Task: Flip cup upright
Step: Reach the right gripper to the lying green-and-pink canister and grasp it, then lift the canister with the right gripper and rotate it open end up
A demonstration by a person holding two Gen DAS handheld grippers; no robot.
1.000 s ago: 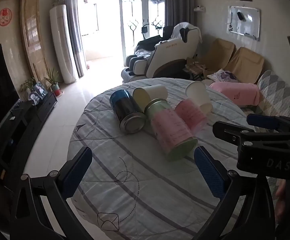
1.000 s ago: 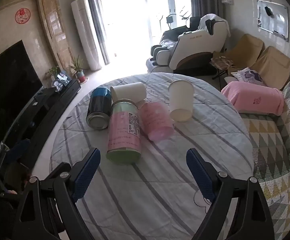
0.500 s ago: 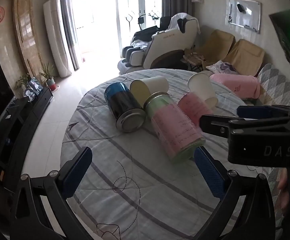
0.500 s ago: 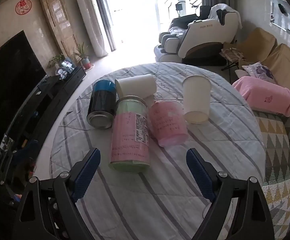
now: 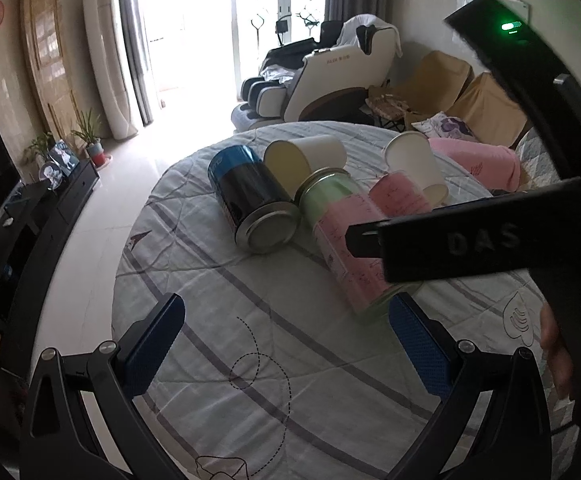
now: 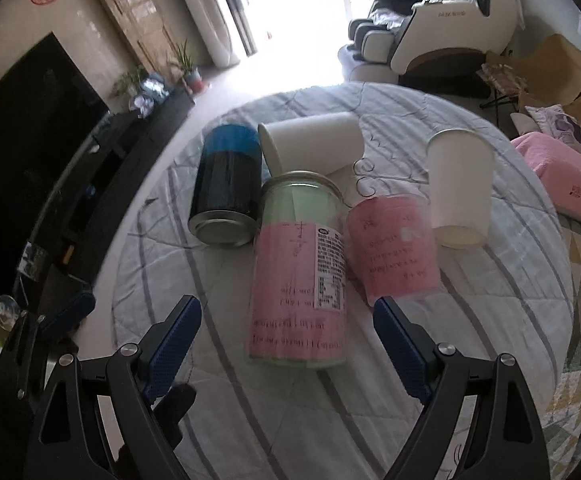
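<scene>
Several cups lie on their sides on a round table with a striped cloth [image 6: 390,408]. A tall pink-and-green cup [image 6: 299,276] lies in the middle, with a blue-and-black can [image 6: 226,196] to its left and a short pink cup [image 6: 392,248] to its right. One white paper cup [image 6: 312,146] lies behind, another white paper cup [image 6: 460,188] stands upside down at the right. My right gripper [image 6: 286,346] is open, its jaws either side of the tall cup's near end. My left gripper [image 5: 286,340] is open and empty, short of the cups [image 5: 350,240]. The right gripper's body [image 5: 470,240] hides part of the tall cup there.
A TV stand [image 6: 90,184] and TV lie left of the table. A massage chair [image 6: 430,28] stands behind it, and a sofa with a pink cushion [image 6: 562,176] is to the right. Bare cloth lies between the cups and the near edge of the table.
Both grippers have moved forward toward the cups. The right gripper has come down so the tall pink-and-green cup lies between its open jaws. No cup has moved.
</scene>
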